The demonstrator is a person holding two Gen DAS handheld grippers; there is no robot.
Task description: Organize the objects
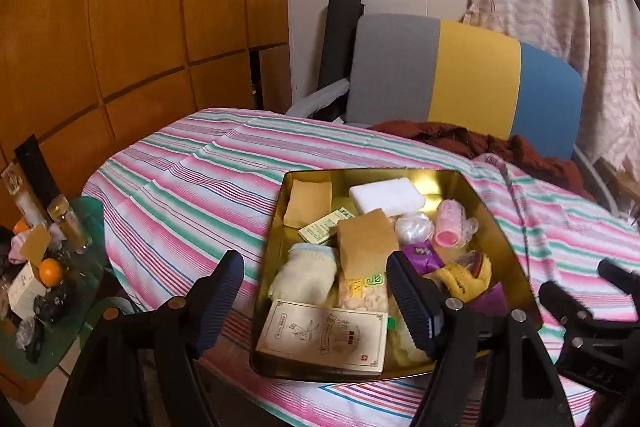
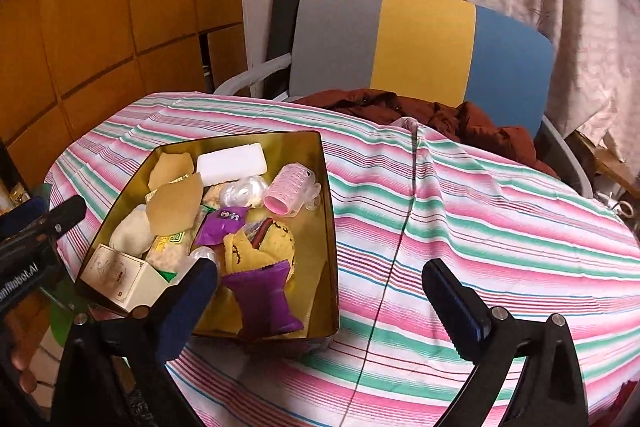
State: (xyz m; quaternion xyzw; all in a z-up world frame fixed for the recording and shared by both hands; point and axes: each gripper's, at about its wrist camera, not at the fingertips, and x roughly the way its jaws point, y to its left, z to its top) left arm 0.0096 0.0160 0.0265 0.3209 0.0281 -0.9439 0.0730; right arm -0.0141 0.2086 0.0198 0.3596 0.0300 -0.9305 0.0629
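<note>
Both grippers hover wide apart and empty: left gripper (image 1: 316, 301) above the near end of the gold tin (image 1: 494, 223), right gripper (image 2: 320, 297) just right of it. Ahead of the left fingers lie a cream box (image 1: 324, 337), white glove (image 1: 304, 273), pink roller (image 1: 450, 225).
</note>
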